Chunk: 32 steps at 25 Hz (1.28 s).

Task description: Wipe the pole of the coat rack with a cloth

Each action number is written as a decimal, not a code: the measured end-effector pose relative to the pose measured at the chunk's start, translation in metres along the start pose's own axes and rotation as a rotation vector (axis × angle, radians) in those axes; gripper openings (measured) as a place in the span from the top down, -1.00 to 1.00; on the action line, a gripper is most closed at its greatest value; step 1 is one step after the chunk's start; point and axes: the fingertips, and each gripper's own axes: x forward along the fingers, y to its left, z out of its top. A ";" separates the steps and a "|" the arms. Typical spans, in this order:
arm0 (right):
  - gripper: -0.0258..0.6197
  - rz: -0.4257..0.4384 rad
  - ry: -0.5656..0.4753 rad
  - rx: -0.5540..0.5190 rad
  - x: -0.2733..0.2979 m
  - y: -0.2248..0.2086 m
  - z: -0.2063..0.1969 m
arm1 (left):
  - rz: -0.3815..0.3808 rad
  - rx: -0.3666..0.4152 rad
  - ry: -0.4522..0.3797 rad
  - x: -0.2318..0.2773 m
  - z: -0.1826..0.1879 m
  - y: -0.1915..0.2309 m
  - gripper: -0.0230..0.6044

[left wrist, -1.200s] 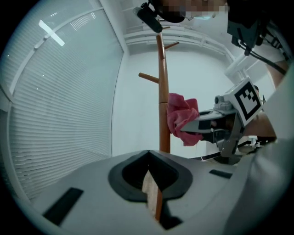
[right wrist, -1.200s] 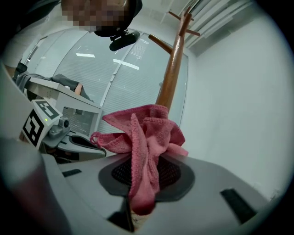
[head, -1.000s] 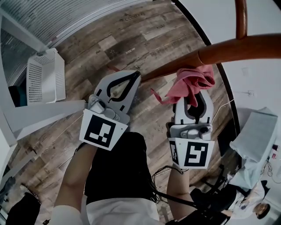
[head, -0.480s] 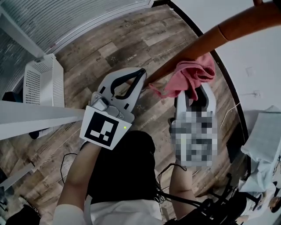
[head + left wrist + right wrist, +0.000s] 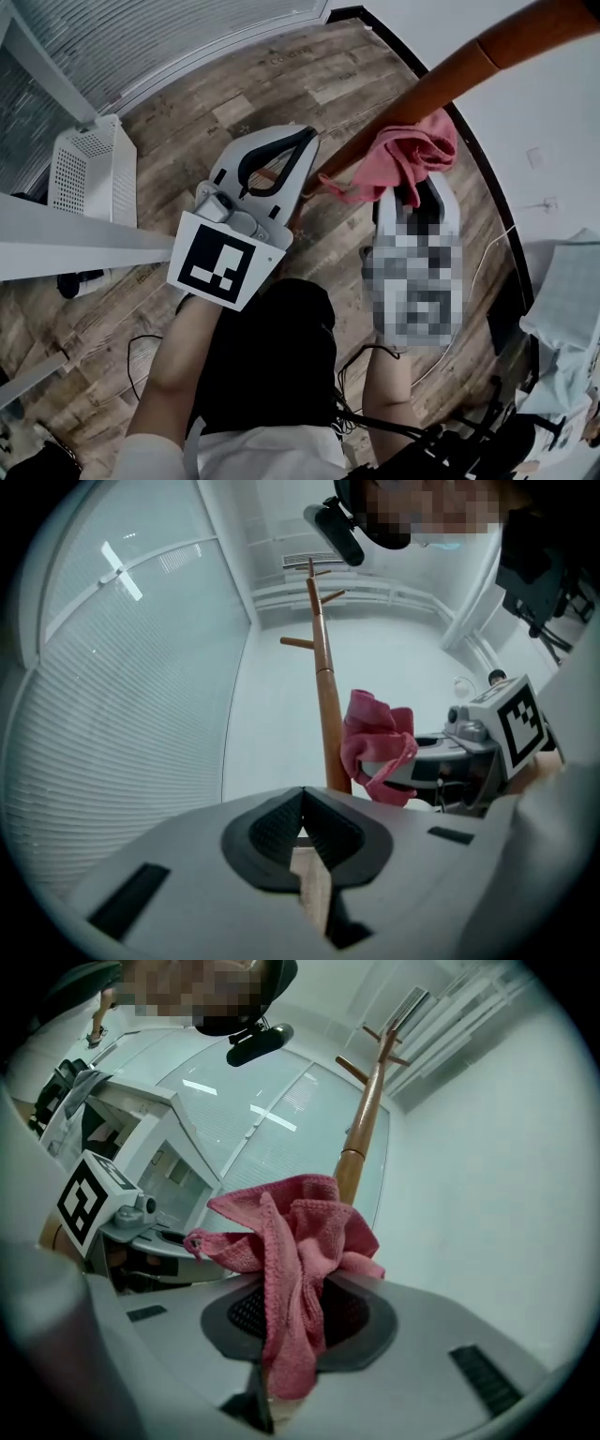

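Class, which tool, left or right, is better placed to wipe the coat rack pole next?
Right. The right tool holds the cloth close to the pole; the left tool is shut, empty.

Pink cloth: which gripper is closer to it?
Right. The right gripper has its jaws shut on the pink cloth. The left gripper is beside the cloth, not touching it, jaws shut on nothing.

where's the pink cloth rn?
Head view, upper right: the pink cloth is clamped in the right tool, bunched against the coat rack's wooden pole, just right of the left tool.
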 end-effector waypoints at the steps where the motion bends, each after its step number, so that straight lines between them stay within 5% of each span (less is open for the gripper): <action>1: 0.62 0.003 0.000 -0.005 0.000 0.002 -0.003 | 0.009 0.001 0.002 0.000 -0.004 0.000 0.88; 12: 0.62 0.002 -0.002 -0.009 0.003 0.019 -0.033 | 0.065 -0.107 0.016 -0.005 -0.059 0.001 0.88; 32: 0.62 -0.006 0.100 0.045 0.002 0.046 -0.097 | 0.051 -0.190 0.114 -0.012 -0.127 -0.010 0.88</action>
